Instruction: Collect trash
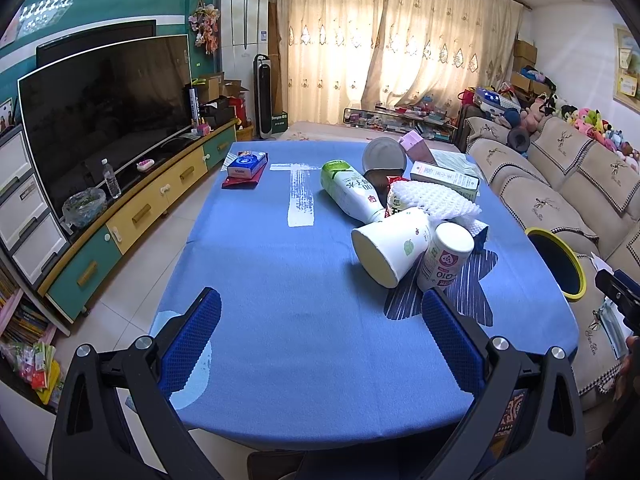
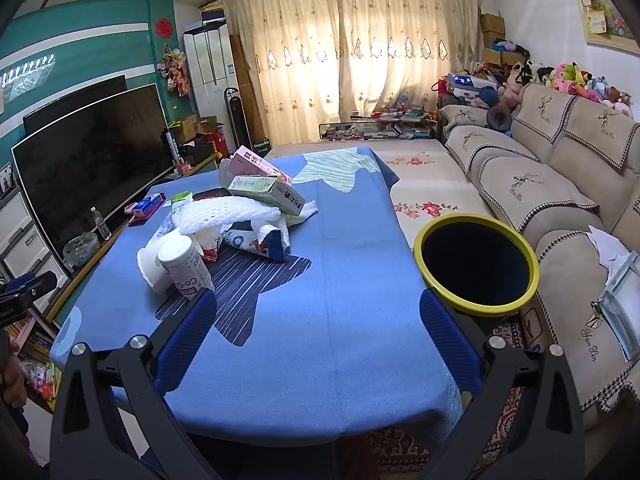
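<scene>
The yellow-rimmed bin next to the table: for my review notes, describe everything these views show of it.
The bin is round, with a bright yellow rim around a dark, nearly black inside; no contents can be made out. It stands upright and open, with no lid visible, on the floor in the gap between the blue-clothed table and the beige sofa, its rim roughly level with the tabletop. Its lower body is hidden. The left wrist view shows only part of it, past the table's right edge. Neither gripper touches it.

We count on counter: two bottles, one paper cup, two cartons, one foam net; one bin right of right gripper.
</scene>
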The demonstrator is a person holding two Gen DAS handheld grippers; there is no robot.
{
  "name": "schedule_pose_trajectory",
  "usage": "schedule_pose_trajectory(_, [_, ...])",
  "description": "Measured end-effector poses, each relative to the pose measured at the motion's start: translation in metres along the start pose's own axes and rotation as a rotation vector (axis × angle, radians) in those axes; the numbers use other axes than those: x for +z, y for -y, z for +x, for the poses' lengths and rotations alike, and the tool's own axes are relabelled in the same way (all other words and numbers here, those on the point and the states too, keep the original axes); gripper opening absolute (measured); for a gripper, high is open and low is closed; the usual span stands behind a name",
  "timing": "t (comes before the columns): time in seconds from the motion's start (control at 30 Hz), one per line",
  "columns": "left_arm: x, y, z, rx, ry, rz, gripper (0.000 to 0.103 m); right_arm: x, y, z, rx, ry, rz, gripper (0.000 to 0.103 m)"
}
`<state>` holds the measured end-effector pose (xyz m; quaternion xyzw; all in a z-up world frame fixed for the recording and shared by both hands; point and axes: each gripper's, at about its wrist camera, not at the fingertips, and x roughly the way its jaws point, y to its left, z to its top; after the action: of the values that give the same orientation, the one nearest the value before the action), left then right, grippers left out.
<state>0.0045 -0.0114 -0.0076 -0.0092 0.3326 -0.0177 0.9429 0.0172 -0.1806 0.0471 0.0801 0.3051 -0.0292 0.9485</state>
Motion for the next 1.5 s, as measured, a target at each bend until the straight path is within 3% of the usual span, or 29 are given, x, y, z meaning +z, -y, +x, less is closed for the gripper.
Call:
schedule_pose_trajectory(1.07, [-0.004, 0.001, 0.004, -0.002, -0.013, -0.002, 0.099, 0.001, -0.005, 0.01, 0.01, -0.021, -0.003, 0.097])
schedule_pose_trajectory(1.5, [-0.003, -0.013, 0.027, 0.01, -0.043, -0.025, 0.099, 0.014, -0.082, 0.065, 0.221, -0.09, -0.12, 0.096])
